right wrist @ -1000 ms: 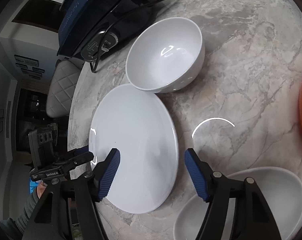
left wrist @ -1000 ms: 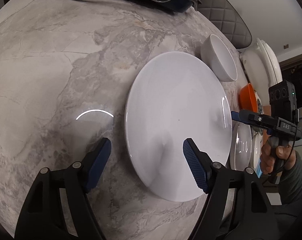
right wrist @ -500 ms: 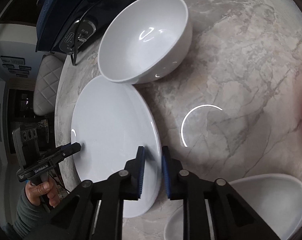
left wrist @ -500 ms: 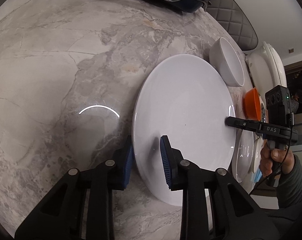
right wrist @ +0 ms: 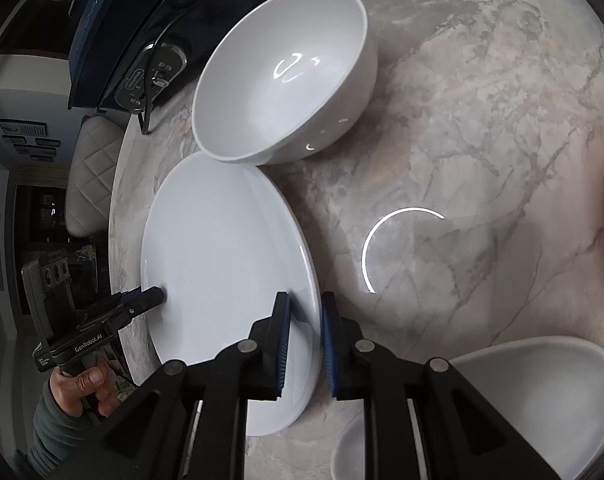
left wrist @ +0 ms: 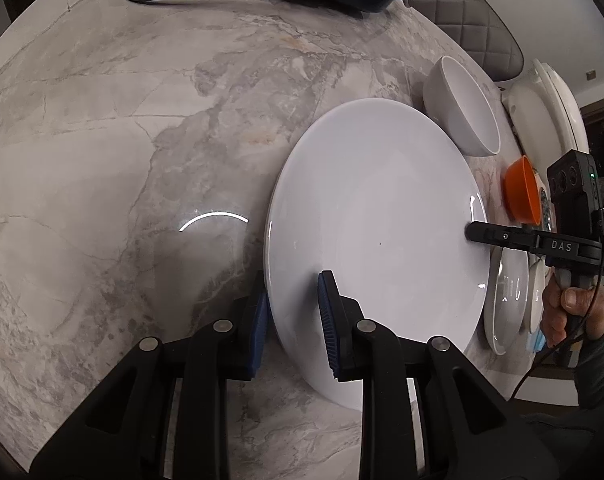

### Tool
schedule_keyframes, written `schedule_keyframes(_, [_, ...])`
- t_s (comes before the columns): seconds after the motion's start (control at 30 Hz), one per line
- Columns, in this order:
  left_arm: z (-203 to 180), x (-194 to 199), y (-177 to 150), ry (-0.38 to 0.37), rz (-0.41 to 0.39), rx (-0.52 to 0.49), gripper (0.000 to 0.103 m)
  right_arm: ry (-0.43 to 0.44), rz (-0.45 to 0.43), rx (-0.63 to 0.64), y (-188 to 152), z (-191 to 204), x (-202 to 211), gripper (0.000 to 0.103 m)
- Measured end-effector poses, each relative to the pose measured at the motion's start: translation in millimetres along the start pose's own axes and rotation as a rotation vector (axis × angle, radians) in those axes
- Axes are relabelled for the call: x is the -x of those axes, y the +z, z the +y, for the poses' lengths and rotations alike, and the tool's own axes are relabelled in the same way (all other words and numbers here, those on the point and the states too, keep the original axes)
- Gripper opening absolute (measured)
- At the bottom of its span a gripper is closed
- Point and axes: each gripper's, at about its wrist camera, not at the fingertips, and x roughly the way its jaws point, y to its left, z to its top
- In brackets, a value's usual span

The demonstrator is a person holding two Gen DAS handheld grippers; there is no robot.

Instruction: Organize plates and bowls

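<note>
a large round white ceramic plate (left wrist: 376, 216) lies on a grey marble worktop (left wrist: 102, 152), near its edge; the left tongs (left wrist: 292, 322) are clamped on the plate's near rim, one blue ribbed pad above the plate and the other against its outer edge; the right tongs (right wrist: 305, 342) are clamped on the opposite rim of the same plate (right wrist: 226, 264), one pad on top and one outside the edge; in the left wrist view the right tongs' black tip (left wrist: 502, 238) meets the plate's far rim, with the person's right hand (left wrist: 566, 310) gripping the handle; a deep round white ceramic bowl (right wrist: 282, 76) sits upright just beyond the plate, its base touching or almost touching the rim; a small orange bowl (left wrist: 522, 192) stands further along the worktop; more white dishes (left wrist: 506, 300) lie close beside the plate on the right; a dark blue kitchen appliance (right wrist: 130, 28) with a black cord rests at the back of the worktop
</note>
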Motion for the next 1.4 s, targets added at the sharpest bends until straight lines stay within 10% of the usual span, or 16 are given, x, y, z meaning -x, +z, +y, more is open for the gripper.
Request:
schedule_keyframes(0.8, [-51.8,83.7,-105.3,-0.009,-0.081,0.010,0.021,0.011,-0.109,0.134,-77.1,61.6,66.2,0.018])
schedule_keyframes(1.4, [-50.6,20.1,-205.3,0.027,0.043,0.056,0.022,-0.024,-0.019,0.129,-182.3,11.6,22.9,0.017])
